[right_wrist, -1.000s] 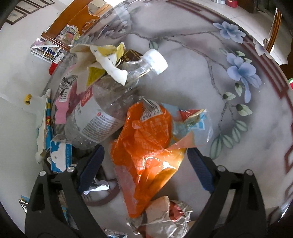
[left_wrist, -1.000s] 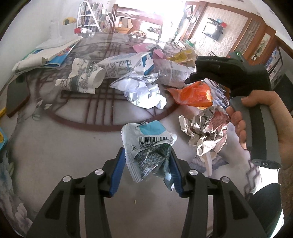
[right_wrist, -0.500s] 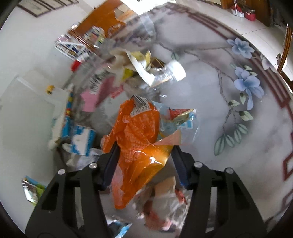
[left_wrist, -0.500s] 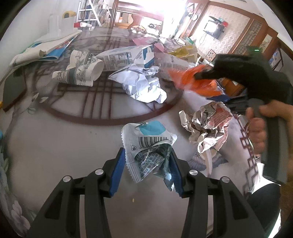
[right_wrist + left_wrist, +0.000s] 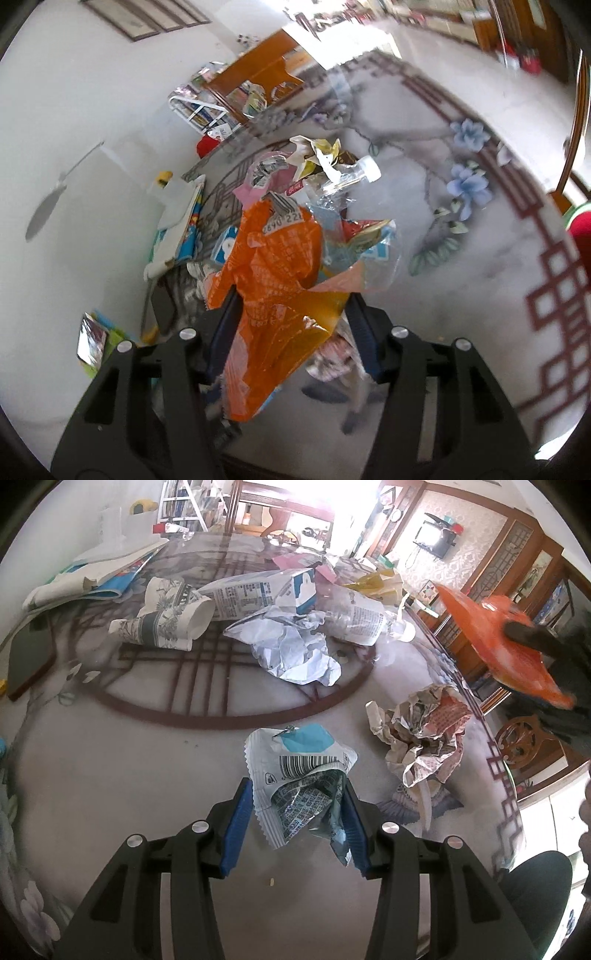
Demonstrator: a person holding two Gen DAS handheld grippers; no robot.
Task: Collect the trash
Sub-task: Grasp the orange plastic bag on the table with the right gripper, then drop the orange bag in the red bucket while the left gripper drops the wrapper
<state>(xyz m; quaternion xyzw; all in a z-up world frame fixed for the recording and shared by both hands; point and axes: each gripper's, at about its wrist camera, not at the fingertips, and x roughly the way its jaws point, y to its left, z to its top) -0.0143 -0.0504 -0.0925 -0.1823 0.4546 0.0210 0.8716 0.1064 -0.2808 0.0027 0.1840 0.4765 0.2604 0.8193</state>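
Note:
My left gripper (image 5: pixel 295 819) is shut on a crumpled white and blue wrapper (image 5: pixel 295 771) with a barcode, held just above the marble table (image 5: pixel 110 775). My right gripper (image 5: pixel 293 325) is shut on an orange plastic bag (image 5: pixel 280 291), lifted clear of the table. In the left wrist view that orange bag (image 5: pixel 495 642) hangs at the far right, above the table's edge. Loose trash lies on the table: a crumpled printed paper ball (image 5: pixel 424 734), a crumpled silver-white foil (image 5: pixel 295 653), a flattened milk carton (image 5: pixel 266 590), a crushed clear bottle (image 5: pixel 362 616) and paper cups (image 5: pixel 166 616).
Folded newspapers (image 5: pixel 85 579) and a dark board (image 5: pixel 29 657) lie at the table's far left. A yellow wrapper (image 5: pixel 317 155) and pink paper (image 5: pixel 255 192) sit behind the bottle (image 5: pixel 351 177). A wooden chair (image 5: pixel 524 738) stands beyond the right rim. A hand (image 5: pixel 585 812) shows at the right border.
The right gripper closed on the orange bag and lifted it off the table, up and to the right. The left gripper kept still with its wrapper.

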